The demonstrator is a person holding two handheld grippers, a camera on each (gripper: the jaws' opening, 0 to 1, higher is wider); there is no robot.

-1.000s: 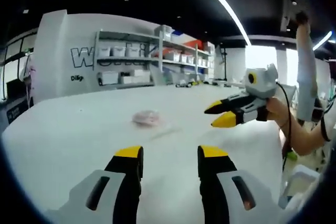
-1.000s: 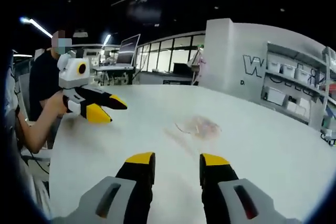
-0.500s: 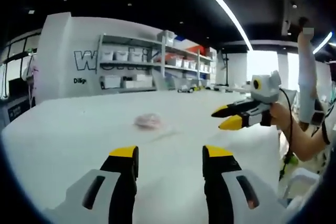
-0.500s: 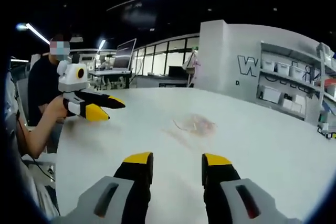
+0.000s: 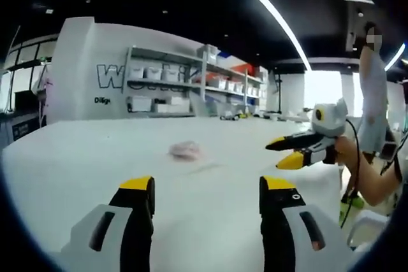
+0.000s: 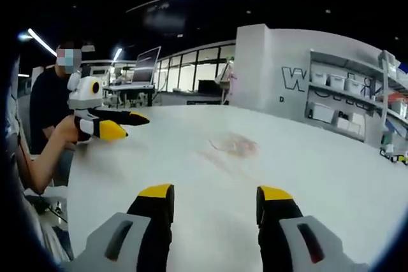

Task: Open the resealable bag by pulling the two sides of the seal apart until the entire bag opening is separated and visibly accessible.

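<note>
Bag (image 5: 185,151) (image 6: 233,145) lies untouched mid-counter (image 5: 76,170) (image 6: 331,170), well apart from both empty hand-held grippers, left (image 5: 208,189) (image 6: 130,125) and right (image 6: 216,194) (image 5: 282,151), jaws spread wide.

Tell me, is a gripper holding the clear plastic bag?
No, the clear plastic bag lies alone on the white table, apart from both grippers.

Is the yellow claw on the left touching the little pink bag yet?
Apart. In the left gripper view, the left gripper hangs open, with bare white table between its yellow tips and the bag lying farther ahead.
</note>
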